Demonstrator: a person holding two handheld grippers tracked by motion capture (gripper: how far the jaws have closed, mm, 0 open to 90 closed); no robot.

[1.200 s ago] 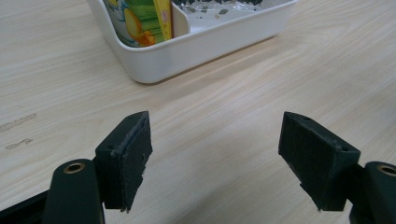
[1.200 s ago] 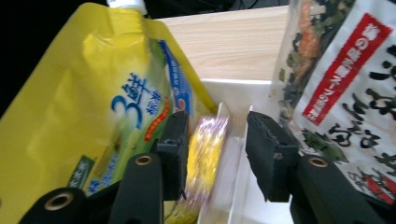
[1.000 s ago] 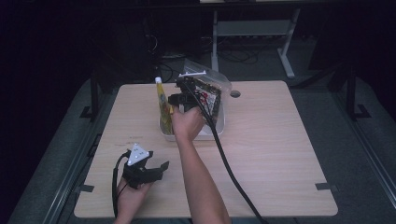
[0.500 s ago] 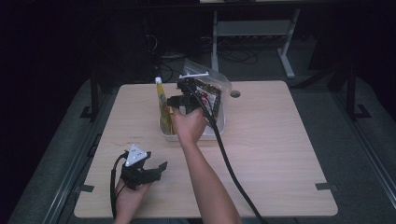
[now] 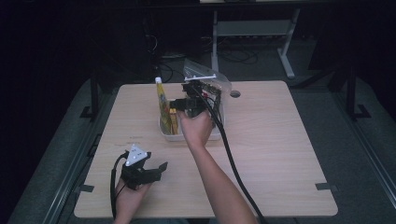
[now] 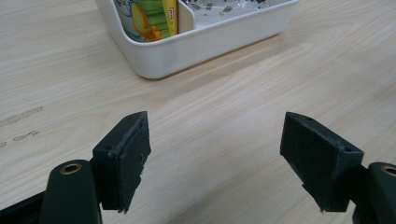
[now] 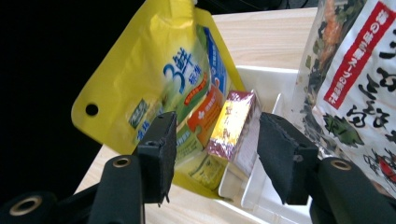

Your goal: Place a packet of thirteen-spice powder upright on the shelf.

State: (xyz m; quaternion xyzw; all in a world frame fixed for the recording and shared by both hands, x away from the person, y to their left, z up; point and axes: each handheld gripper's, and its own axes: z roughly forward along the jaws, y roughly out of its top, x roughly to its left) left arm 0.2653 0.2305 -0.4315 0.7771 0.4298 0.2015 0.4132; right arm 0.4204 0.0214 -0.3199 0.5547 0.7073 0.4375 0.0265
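A white bin [image 5: 190, 136] stands mid-table. At its left end a yellow pouch [image 5: 162, 99] stands upright, with a small yellow and maroon box [image 5: 173, 121] beside it. A clear bag of dried greens [image 5: 211, 80] fills the right part. My right gripper [image 5: 178, 103] hangs over the bin, open. In the right gripper view its jaws [image 7: 215, 140] straddle the small box [image 7: 232, 123] with gaps on both sides, the pouch [image 7: 163, 70] behind and the greens bag [image 7: 355, 79] at the right. My left gripper [image 5: 158, 171] rests open near the front left, empty [image 6: 212, 154], facing the bin [image 6: 196, 44].
The wooden table [image 5: 280, 154] has bare room to the right of the bin and in front of it. A black cable [image 5: 233, 168] trails from the right gripper across the table toward the front edge. A small round hole [image 5: 235, 94] sits near the back edge.
My right gripper has shifted a little left and down toward the pouch and small box. The left gripper has stayed nearly still.
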